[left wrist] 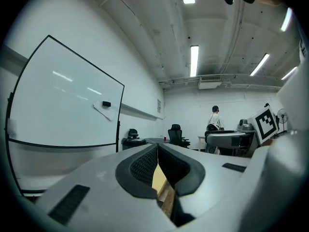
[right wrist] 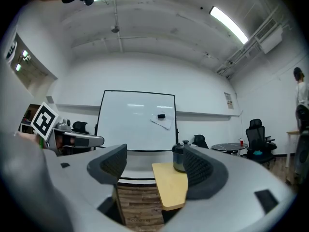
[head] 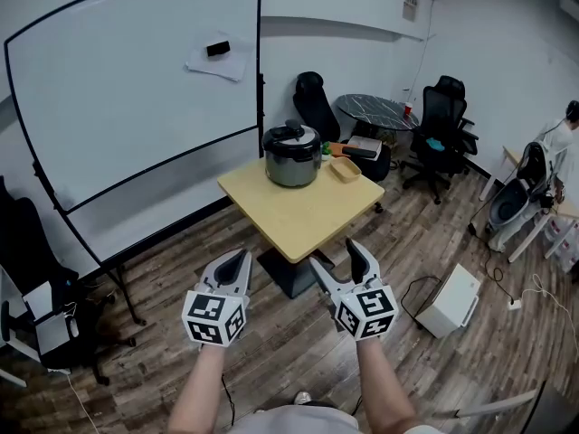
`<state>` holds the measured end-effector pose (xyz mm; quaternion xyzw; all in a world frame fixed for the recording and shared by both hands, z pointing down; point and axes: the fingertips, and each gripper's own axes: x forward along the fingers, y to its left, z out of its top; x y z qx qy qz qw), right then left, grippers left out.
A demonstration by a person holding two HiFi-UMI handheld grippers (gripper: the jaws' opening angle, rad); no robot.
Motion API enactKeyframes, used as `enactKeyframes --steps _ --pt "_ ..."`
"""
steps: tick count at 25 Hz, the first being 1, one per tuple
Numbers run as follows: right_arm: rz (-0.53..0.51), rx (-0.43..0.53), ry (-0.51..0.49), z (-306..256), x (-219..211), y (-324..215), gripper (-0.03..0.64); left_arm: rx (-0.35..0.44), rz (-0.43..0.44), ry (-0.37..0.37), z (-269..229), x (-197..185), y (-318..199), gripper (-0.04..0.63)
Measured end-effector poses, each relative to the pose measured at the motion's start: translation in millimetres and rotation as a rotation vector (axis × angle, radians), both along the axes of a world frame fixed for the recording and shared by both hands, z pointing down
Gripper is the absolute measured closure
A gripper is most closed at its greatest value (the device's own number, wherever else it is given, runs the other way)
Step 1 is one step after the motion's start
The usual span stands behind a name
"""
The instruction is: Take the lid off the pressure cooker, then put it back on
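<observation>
**Across the table from both grippers: cooker at the far side, lid on**

Behind the table stands the whiteboard (head: 136,80), the biggest thing in the room. The table (head: 298,211) itself is turned with one corner toward the person. At the far side of that table sits the pressure cooker (head: 291,161), upright, with its lid (head: 291,138) seated on top and the knob pointing straight up. A small wooden tray (head: 345,169) lies on the table just to the cooker's right.

Off the table's near corner, over the floor, hang the two grippers, well apart from the cooker. The left gripper (head: 237,259) has its fingers pressed together with nothing between them. The right gripper (head: 336,257) has its fingers spread wide and empty.

The cooker lies straight ahead, about midway between the two, so neither hand looks clearly nearer. The right gripper view shows the cooker at the inner edge of its right finger. My guess is that the spread right gripper is readier, reaching forward across the table and coming down on the knob.
</observation>
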<state>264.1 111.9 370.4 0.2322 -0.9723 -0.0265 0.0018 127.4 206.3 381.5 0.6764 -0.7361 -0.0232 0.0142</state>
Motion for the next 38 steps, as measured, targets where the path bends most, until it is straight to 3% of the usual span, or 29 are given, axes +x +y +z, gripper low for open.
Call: enactKeyframes --steps 8,20,27,38 --pt "-0.045 -0.009 0.010 9.4 4.9 -23.8 0.268 0.003 -0.034 -0.003 2.5 12.1 -36.6 0.581" --pt "-0.059 -0.006 0.008 11.6 -23.7 -101.8 0.272 -0.024 -0.058 0.011 18.5 -11.6 -97.3 0.581" --pt "-0.041 -0.009 0.014 20.6 -77.3 -162.7 0.273 -0.024 -0.029 0.004 25.4 -67.2 -162.1 0.581" --pt "0.042 0.003 0.074 10.9 -211.9 -284.2 0.273 -0.001 0.048 0.029 10.8 -211.6 -290.8 0.581"
